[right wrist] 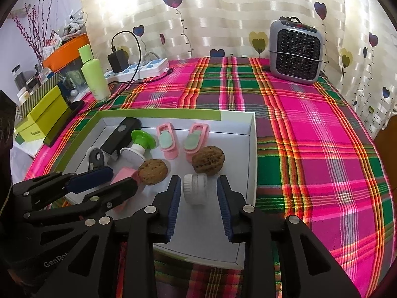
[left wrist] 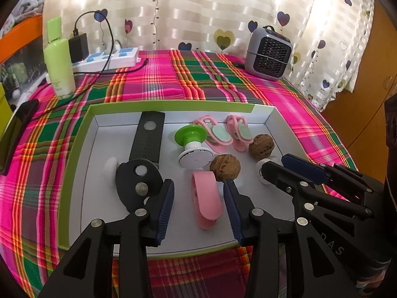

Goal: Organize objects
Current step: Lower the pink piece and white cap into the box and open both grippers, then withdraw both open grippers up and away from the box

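Observation:
A shallow white box with a green rim lies on the plaid cloth. In it are two walnuts, a pink clip, two pink clips with mint pads, a green-and-white spool, a black folding tool and a white ribbed cap. My left gripper is open around the pink clip. My right gripper is open around the white cap; it also shows in the left wrist view.
A grey fan heater stands at the back right. A green bottle, a power strip with a black charger, and yellow-green boxes sit at the back left. A heart-print curtain hangs behind.

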